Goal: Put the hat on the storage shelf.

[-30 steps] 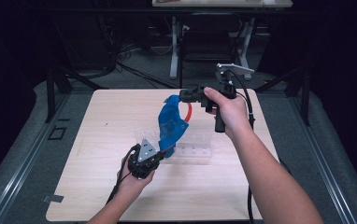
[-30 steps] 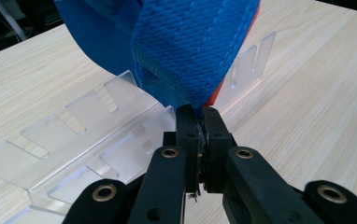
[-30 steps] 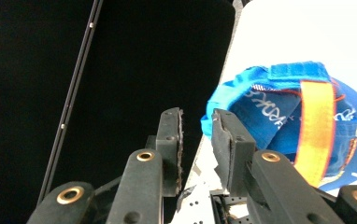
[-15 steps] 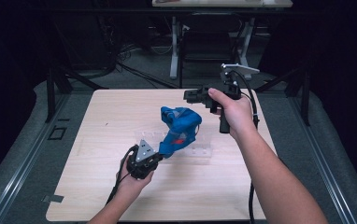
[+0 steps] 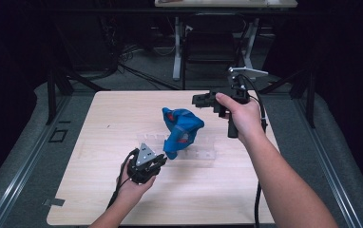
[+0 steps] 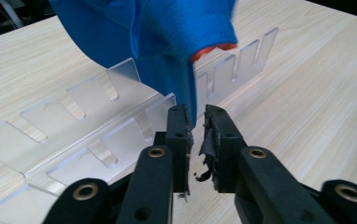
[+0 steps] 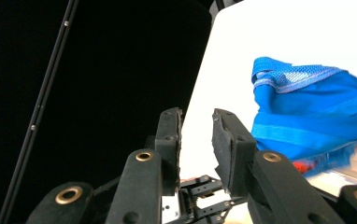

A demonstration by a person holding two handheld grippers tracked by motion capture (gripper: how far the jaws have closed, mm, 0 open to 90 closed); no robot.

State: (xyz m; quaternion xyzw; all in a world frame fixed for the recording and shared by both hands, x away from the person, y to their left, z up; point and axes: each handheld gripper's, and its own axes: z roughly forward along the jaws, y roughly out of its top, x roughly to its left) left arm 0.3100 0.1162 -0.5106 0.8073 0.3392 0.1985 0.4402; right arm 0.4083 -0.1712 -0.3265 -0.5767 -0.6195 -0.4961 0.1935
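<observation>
Left gripper [image 6: 196,126] fingers pinching corner of blue cloth [image 5: 182,130] draped over clear rack [image 5: 203,153] on desk [image 5: 103,118]. Right gripper [image 7: 196,126] beyond rack, fingers slightly apart, holding nothing.

Blue cloth [image 5: 182,130] w/ orange-red patch on its underside, paler mesh-patterned band along one edge. Under cloth: clear plastic rack [image 5: 203,152]. Below both: pale wood-grain table [image 5: 103,123]. Black gripper jaws near cloth; grey plate on left gripper [image 5: 158,163].
</observation>
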